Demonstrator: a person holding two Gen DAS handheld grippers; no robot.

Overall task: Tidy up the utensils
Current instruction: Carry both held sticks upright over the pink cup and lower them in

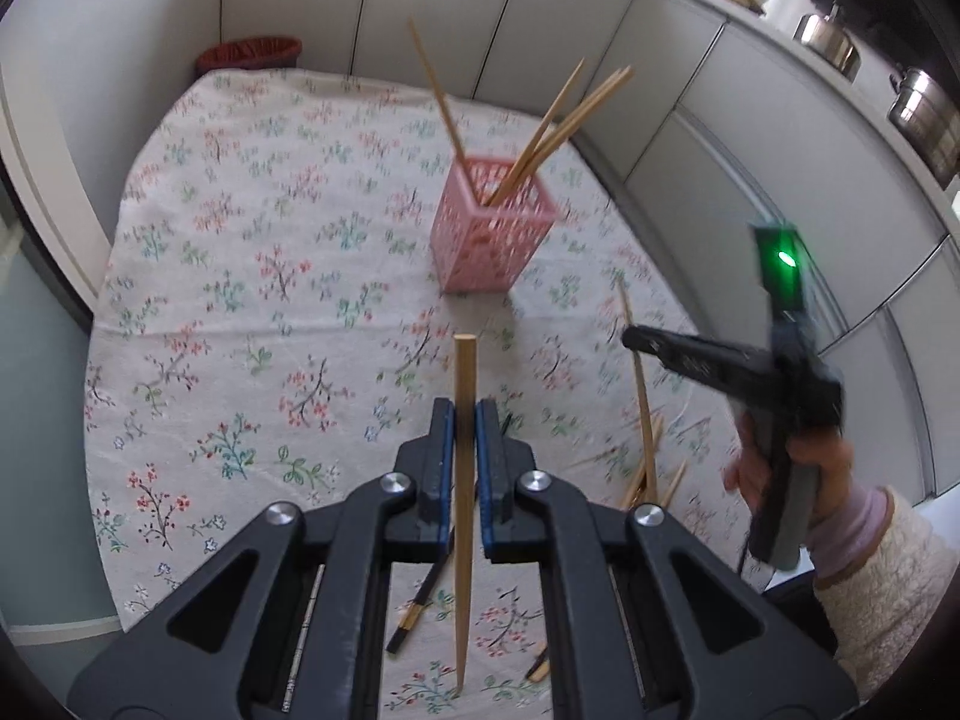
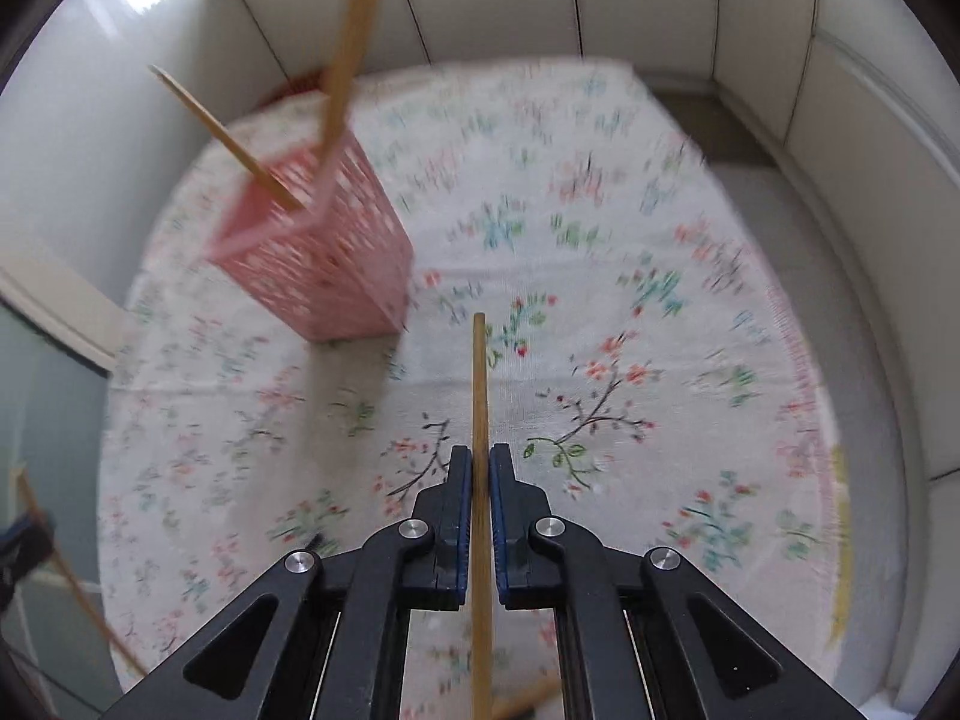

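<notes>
Left tongs (image 1: 464, 420): we clench a bamboo chopstick (image 1: 463, 480), long axis along the fingers.
Right tongs (image 2: 480, 465): we clench a second chopstick (image 2: 479, 396), lying likewise.
Pink basket (image 1: 489, 240): upright on the worktop (image 1: 240, 300).

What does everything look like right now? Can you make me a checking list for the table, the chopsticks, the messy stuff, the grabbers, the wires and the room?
Surface: floral tablecloth covers the table.
Job's things: pink basket stands upright with four wooden chopsticks leaning out; loose chopsticks lie on the cloth to the right.
Clutter: dark chopstick lies under the left gripper.
Grippers: left gripper is shut on a wooden chopstick; right gripper is shut on another wooden chopstick.
Cables: nothing seen.
Surroundings: white cabinets, metal pots on the counter, red basket behind the table.
</notes>
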